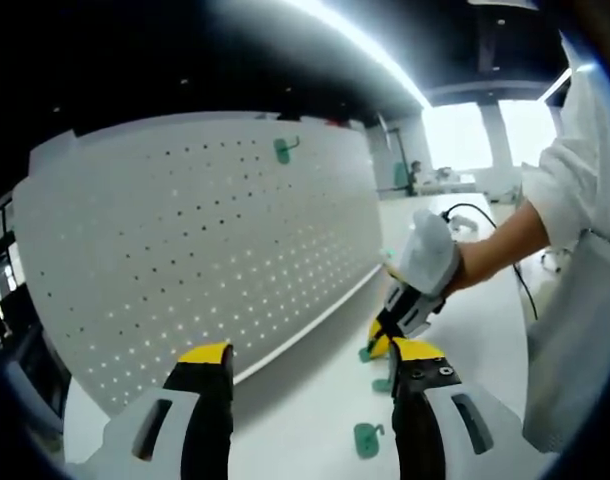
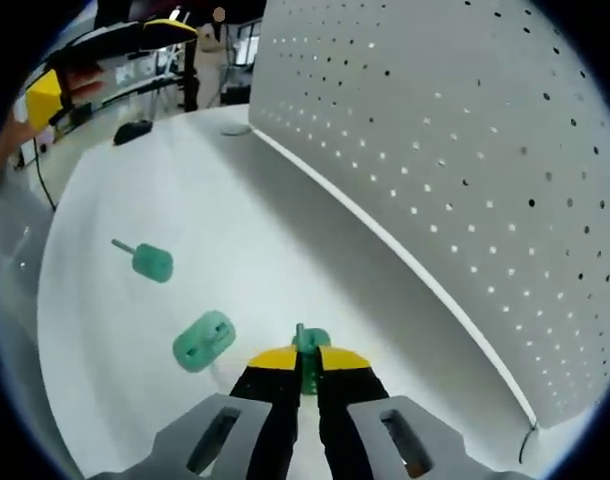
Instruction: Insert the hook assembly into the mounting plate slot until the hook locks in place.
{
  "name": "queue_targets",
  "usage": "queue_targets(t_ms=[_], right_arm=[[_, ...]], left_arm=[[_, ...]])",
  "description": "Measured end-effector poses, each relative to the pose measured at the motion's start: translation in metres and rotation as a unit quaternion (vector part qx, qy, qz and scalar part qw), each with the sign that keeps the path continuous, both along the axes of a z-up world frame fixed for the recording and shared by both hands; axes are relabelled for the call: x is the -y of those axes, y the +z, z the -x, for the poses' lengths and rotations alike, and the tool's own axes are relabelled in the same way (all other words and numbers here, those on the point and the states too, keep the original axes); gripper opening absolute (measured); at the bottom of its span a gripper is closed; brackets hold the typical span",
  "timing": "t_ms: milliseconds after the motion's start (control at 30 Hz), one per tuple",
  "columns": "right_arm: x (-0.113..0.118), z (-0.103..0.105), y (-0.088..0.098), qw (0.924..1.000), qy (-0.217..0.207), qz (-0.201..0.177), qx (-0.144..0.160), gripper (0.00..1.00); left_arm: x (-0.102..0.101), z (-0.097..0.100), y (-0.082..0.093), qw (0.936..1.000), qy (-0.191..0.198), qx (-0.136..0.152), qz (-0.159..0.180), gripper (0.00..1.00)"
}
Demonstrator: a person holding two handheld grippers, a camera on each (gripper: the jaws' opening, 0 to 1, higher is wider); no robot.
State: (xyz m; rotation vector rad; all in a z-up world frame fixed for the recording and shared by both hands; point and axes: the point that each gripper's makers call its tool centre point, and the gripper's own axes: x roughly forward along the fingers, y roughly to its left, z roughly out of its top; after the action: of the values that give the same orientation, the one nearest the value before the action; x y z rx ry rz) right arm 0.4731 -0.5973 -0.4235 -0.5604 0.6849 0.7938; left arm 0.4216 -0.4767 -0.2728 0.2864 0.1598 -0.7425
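Hook (image 2: 307, 350), small and green, sits pinched between the narrow yellow-tipped jaws of the right gripper (image 2: 307, 368), low over the white table (image 2: 135, 340). In the left gripper view that gripper (image 1: 385, 338) is held in a person's gloved hand (image 1: 430, 255), reaching down to the table just beside the board. Held by its base with the stem pointing forward, the hook looks ready to be carried to a hole.

Two more green hooks lie loose on the table: one on its side with a thin peg sticking out (image 2: 150, 262), one showing a flat slotted back (image 2: 203, 340). They look like moulded plastic, matte and rounded.

The pegboard (image 1: 195, 250) stands upright at the table's edge, white, smooth, dotted with regular rows of small holes. One green hook (image 1: 283, 149) already hangs near its top.

The left gripper (image 1: 310, 400) hovers wide and empty, facing the board.
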Motion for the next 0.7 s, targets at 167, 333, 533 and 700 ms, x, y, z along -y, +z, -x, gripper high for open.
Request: queue_targets(t_ms=[167,333,533,700], right_arm=[[0.002,-0.001,-0.001,1.0,-0.002,0.001,0.002,0.01],[0.003,0.0,-0.001,1.0,-0.005,-0.004,0.001,0.01],[0.005,-0.002,0.006,0.9997,-0.012,-0.015,0.012,0.01],[0.008,-0.004,0.017,0.9991,-0.02,-0.029,0.025,0.01]], left_arm=[[0.001,0.001,-0.001,1.0,-0.002,-0.001,0.0,0.65],[0.001,0.001,-0.001,1.0,-0.002,-0.002,-0.001,0.64],[0.001,0.001,-0.001,1.0,-0.002,-0.002,0.0,0.64],[0.002,0.002,-0.002,1.0,-0.004,-0.002,-0.002,0.64]])
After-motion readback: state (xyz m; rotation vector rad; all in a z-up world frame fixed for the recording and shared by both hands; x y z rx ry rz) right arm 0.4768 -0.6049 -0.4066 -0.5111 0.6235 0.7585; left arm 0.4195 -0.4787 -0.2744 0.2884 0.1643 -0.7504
